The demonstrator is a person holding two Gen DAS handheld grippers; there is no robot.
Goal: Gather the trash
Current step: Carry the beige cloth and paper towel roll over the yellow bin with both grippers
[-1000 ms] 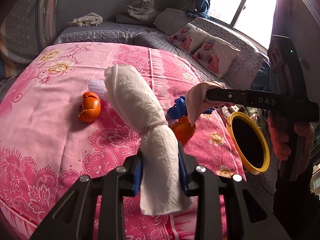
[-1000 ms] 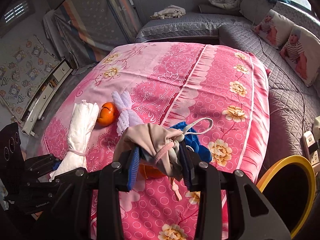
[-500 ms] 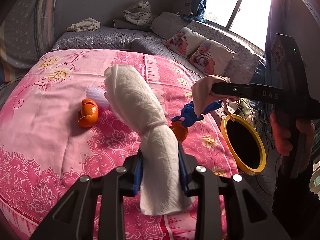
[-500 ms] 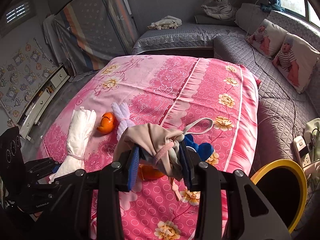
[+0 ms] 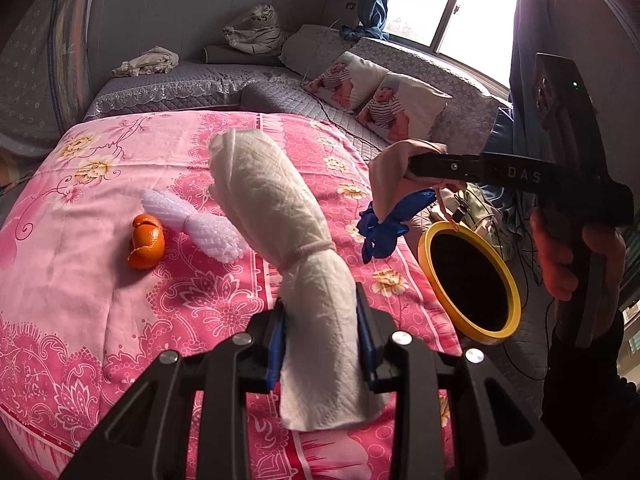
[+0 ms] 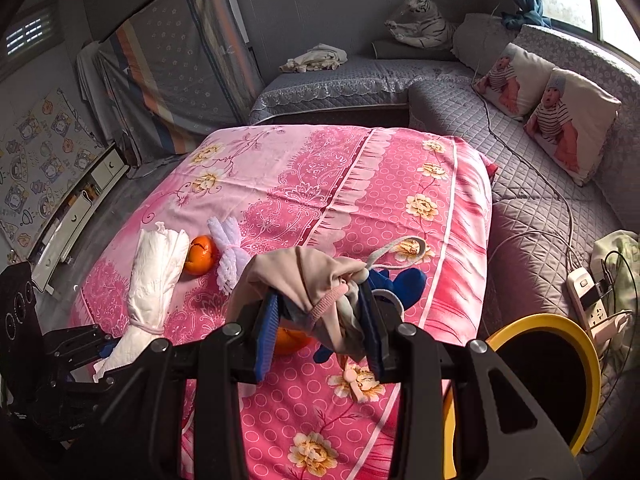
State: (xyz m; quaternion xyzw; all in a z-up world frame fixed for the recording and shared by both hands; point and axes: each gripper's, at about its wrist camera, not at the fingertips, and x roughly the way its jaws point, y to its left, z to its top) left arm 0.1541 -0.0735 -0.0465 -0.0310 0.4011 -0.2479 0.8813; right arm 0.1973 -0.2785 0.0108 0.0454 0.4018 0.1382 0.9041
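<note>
My left gripper is shut on a tied white paper towel bundle, held above the pink bed; it also shows in the right wrist view. My right gripper is shut on a beige cloth bundle with a blue glove hanging from it; in the left wrist view the bundle hangs near the bed's right edge. A yellow-rimmed bin stands on the floor beside the bed, also in the right wrist view. Orange peel and white foam netting lie on the bed.
Another orange piece lies on the bed under my right gripper. A grey sofa with baby-print pillows runs along the right. A power strip and cables lie by the bin.
Both grippers have risen and drawn back from the bed with their loads. The right gripper's bundle has moved right, toward the bin.
</note>
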